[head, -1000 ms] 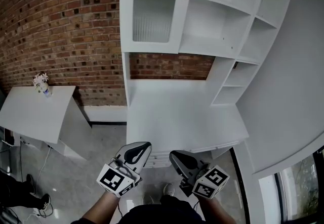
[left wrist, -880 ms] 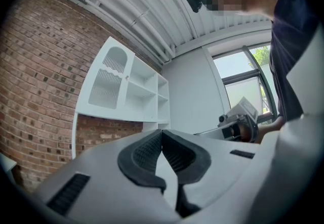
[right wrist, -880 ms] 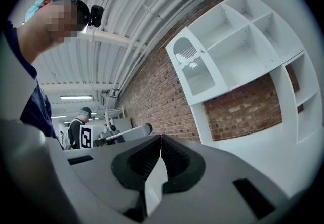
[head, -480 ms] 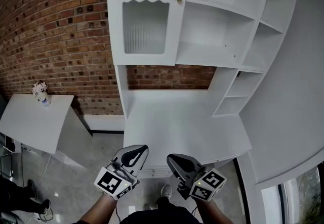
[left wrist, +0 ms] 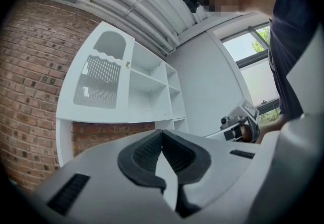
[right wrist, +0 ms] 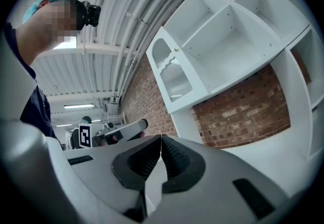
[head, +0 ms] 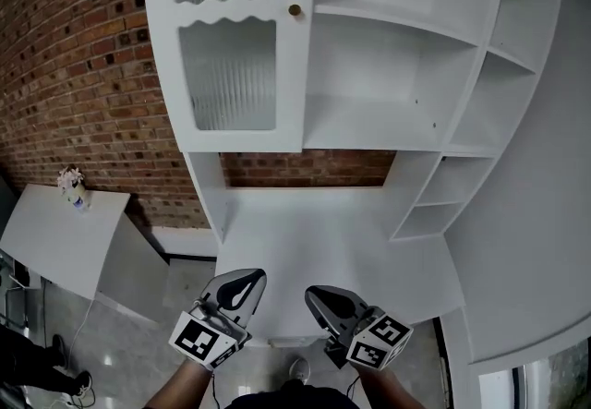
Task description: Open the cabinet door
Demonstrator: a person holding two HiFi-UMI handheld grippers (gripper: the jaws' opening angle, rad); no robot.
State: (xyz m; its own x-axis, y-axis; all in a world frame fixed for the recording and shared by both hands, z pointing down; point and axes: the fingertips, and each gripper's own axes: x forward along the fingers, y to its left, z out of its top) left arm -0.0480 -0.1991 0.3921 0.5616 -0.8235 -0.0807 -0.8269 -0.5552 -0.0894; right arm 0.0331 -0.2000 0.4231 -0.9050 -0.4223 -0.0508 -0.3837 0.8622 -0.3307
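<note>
Nearest: left gripper (head: 242,280) & right gripper (head: 316,293) sit side by side, well below the cabinet door (head: 231,47). Both have fingers pressed together w/ nothing btwn them, and both point level. Change vs a sec ago: they've come fwd w/ the person, closer in over the front edge of the desk top (head: 323,232) under the door, & the whole unit looms bigger in head view. The door itself hasn't budged. It's flush shut, ribbed panes facing out, w/ a small round knob (head: 295,9) on its right edge, next to the open shelves (head: 388,75). Brick wall (head: 83,75) runs off left of the door. Meaning: approach only, no contact yet. I reckon next is lifting one gripper to the knob & parting its fingers, since closed they can't take it.
</note>
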